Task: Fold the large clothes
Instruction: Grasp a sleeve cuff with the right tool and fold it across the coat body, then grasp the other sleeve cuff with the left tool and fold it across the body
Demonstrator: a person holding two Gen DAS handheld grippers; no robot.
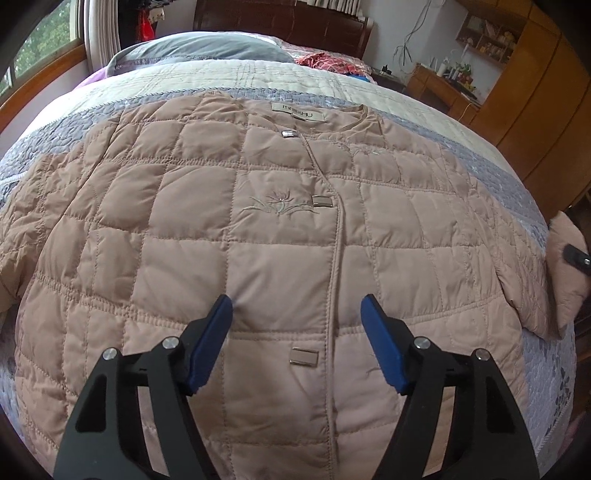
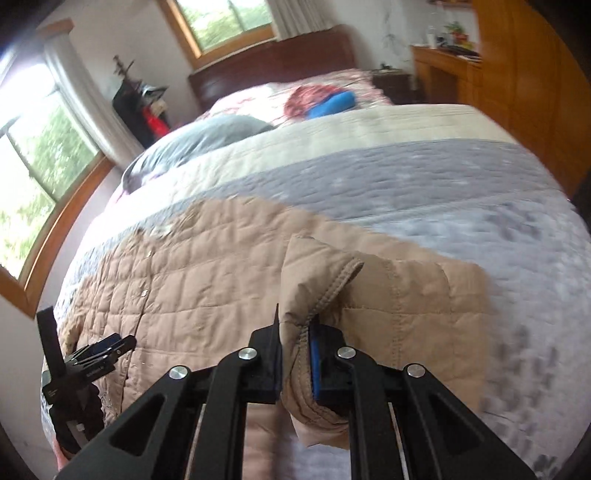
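Note:
A tan quilted jacket lies front up and spread flat on the bed, collar toward the headboard. My left gripper is open and empty, hovering just above the jacket's lower front by the placket. My right gripper is shut on the cuff of the jacket's sleeve and holds it lifted off the quilt. That sleeve end and the right gripper's tip show at the right edge of the left wrist view. The left gripper shows at lower left in the right wrist view, over the jacket.
The bed carries a grey and cream quilt and a grey pillow near the dark headboard. Red and blue cloth lies by the pillows. A wooden wardrobe and desk stand right; windows are left.

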